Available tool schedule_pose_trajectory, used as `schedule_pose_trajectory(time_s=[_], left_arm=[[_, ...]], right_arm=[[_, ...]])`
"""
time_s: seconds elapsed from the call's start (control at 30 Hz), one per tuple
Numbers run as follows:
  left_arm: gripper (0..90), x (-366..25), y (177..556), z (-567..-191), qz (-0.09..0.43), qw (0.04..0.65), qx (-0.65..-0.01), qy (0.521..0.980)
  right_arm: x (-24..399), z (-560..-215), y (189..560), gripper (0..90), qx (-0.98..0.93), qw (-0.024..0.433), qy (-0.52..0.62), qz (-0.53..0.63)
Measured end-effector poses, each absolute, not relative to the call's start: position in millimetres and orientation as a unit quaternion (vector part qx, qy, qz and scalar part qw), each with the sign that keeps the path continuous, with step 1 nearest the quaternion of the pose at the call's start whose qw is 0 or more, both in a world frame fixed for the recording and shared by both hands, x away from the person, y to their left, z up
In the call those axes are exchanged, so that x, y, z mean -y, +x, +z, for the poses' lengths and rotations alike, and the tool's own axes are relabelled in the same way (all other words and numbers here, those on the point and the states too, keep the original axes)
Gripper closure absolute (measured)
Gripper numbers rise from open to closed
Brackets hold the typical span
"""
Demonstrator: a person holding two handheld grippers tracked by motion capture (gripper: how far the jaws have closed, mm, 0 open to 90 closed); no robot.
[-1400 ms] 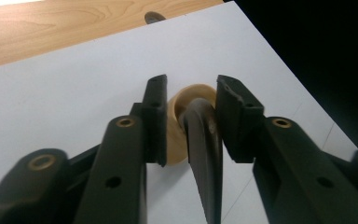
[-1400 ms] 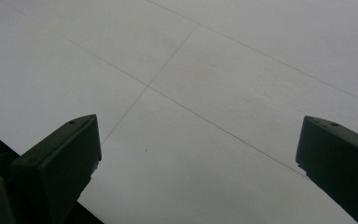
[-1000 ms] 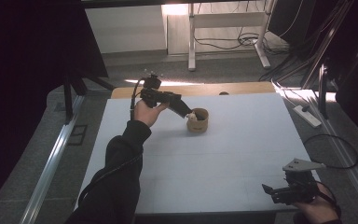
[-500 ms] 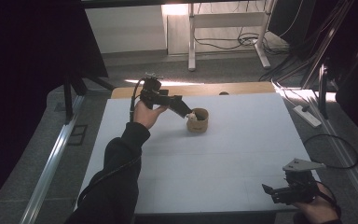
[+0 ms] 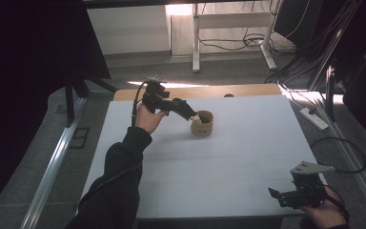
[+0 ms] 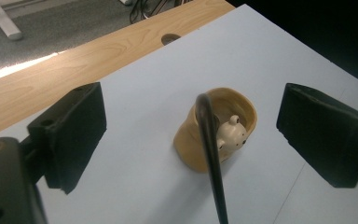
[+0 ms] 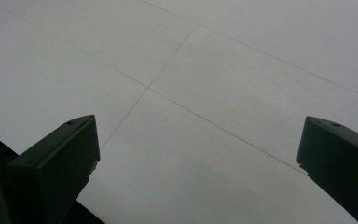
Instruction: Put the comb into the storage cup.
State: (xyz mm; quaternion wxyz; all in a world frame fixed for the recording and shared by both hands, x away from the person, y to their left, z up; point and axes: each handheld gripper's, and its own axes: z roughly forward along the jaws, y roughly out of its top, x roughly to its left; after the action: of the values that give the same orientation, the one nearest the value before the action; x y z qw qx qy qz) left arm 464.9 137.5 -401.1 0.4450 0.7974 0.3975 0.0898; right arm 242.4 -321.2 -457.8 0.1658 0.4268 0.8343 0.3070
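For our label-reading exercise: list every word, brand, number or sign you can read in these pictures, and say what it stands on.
No readable text anywhere.
Tan cup: no lettering visible.
Small cream figure in the cup: dots only, no writing.
White table: plain, thin seam lines only.
Left gripper and right gripper: no legible markings.
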Motion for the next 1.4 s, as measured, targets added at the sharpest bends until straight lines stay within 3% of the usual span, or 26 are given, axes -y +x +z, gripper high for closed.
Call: schedule_pose_trajectory(time_s=[0.83, 1.4], left_arm=[[0.2, -141.7, 447.1, -398.0, 0.136, 0.448, -0.367, 0.804], [0.0, -148.6, 435.5, -401.5, 0.141, 0.460, -0.368, 0.795]], right_arm=[[320.4, -457.5, 241.2, 0.0, -0.836, 0.167, 0.421, 0.309], [320.5, -457.3, 240.7, 0.0, -0.837, 0.165, 0.418, 0.312]])
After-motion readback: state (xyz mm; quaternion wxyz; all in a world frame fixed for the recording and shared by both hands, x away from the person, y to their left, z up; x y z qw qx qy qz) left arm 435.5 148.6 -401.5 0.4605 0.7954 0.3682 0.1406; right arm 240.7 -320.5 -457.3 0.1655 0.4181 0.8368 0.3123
